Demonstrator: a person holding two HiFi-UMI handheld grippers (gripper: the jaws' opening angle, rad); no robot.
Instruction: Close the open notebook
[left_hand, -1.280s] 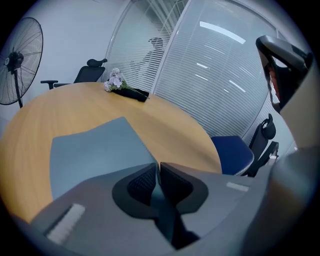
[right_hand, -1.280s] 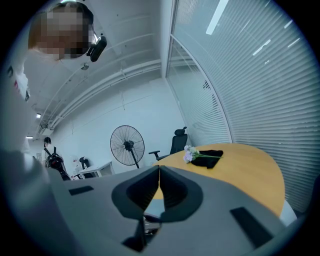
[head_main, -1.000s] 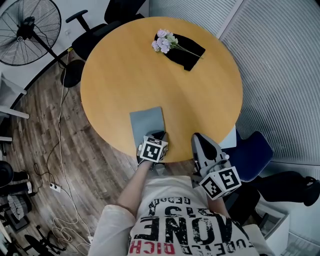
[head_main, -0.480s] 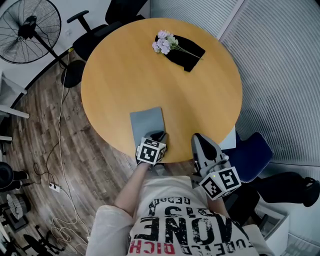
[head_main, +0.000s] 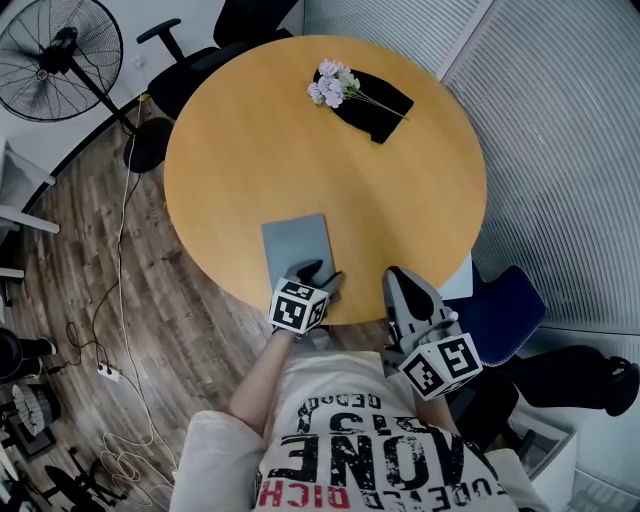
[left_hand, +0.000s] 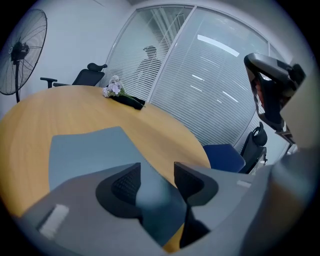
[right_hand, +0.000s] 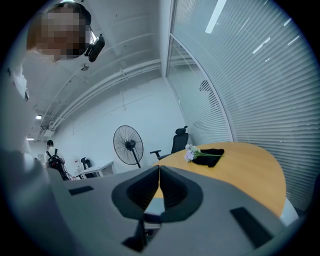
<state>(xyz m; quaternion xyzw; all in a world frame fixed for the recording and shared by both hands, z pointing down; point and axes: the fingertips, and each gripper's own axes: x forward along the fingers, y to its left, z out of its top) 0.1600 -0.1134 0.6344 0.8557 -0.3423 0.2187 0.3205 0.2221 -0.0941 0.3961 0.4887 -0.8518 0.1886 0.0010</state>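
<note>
A grey-blue notebook (head_main: 297, 245) lies flat and closed on the round wooden table (head_main: 400, 200), close to its near edge. My left gripper (head_main: 318, 272) hovers over the notebook's near right corner. Its jaws are opening. In the left gripper view the notebook (left_hand: 90, 150) spreads out ahead, and its cover shows in the gap of the left gripper (left_hand: 156, 167) with neither pad pressing on it. My right gripper (head_main: 395, 275) rests at the table's near edge, to the right of the notebook. In its own view the right gripper (right_hand: 159, 170) is shut with nothing in it.
Purple flowers (head_main: 332, 84) lie on a black cloth (head_main: 375, 108) at the table's far side. A standing fan (head_main: 58, 58) and a black office chair (head_main: 190, 55) are beyond the table on the left. A blue chair (head_main: 505, 305) stands near right. Cables (head_main: 120, 300) trail over the floor.
The left gripper's jaws have spread apart over the notebook's corner, and the gripper has drawn slightly back toward the person. The right gripper has not moved.
</note>
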